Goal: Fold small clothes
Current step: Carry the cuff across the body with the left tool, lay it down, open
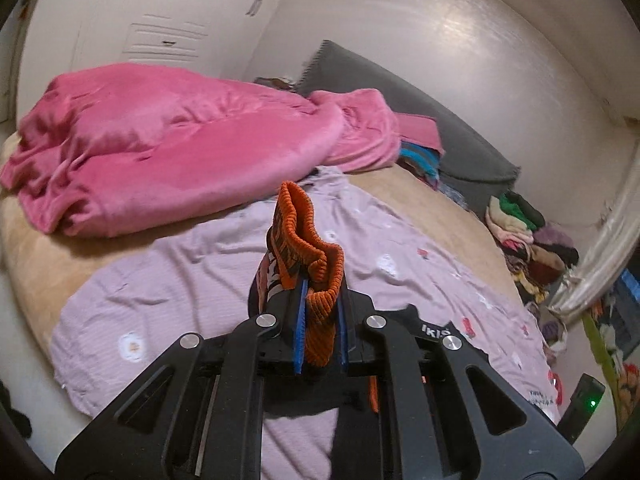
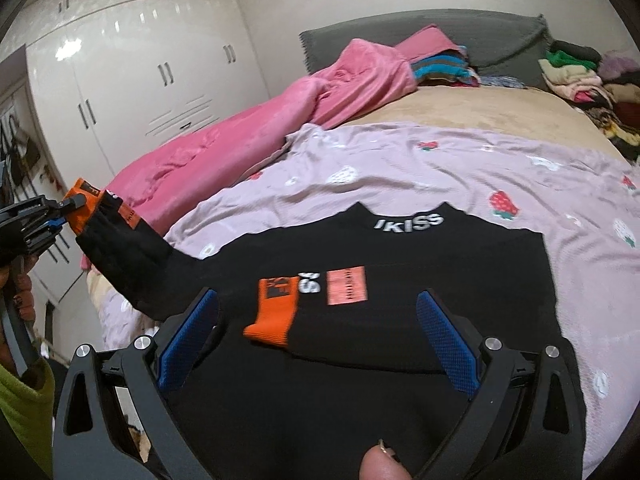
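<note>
Pink blanket point(image 1: 168, 148) and clothes pile point(image 2: 580, 76) flank the black top point(image 2: 380, 320)

A bed point(image 2: 480, 108) with a tan cover is carrying a lilac strawberry-print sheet point(image 2: 440, 168), a pink blanket point(image 1: 160, 140), a grey pillow point(image 2: 480, 36) and what is looking like heaped clothes point(image 2: 580, 76); a black top point(image 2: 400, 260) is lying on the sheet.

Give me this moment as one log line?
left hand-held gripper: shut on orange ribbed cuff | right hand-held gripper: open | black knit sweater: flat on bed
</note>
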The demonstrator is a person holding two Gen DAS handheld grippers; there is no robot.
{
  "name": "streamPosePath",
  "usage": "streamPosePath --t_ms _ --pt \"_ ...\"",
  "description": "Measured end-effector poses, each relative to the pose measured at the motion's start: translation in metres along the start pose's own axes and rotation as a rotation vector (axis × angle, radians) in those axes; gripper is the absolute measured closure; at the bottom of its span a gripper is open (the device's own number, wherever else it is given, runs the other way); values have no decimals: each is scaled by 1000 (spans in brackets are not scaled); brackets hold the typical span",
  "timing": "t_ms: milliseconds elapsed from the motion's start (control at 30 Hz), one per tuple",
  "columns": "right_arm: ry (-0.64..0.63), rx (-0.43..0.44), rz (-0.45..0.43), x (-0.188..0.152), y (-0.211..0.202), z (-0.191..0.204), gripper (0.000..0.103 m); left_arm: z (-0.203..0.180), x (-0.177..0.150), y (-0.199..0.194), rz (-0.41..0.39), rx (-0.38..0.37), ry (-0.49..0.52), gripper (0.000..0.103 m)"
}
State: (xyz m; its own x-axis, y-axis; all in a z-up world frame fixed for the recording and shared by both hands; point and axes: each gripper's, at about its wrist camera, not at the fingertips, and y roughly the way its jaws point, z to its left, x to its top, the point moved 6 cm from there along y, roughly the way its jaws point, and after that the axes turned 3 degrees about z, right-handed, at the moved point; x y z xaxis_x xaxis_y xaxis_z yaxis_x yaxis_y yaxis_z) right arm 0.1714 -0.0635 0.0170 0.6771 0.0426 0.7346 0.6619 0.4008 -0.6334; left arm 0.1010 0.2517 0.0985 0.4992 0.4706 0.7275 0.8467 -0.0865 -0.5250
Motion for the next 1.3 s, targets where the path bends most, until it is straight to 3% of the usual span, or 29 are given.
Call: streamPosePath --t_ms 767,1300 --pt "155 -57 -110 -4 -51 -82 4 -116 -24 33 86 -163 148 98" --pt "231 -111 -139 -13 -68 -123 4 -168 -66 70 213 -289 197 98"
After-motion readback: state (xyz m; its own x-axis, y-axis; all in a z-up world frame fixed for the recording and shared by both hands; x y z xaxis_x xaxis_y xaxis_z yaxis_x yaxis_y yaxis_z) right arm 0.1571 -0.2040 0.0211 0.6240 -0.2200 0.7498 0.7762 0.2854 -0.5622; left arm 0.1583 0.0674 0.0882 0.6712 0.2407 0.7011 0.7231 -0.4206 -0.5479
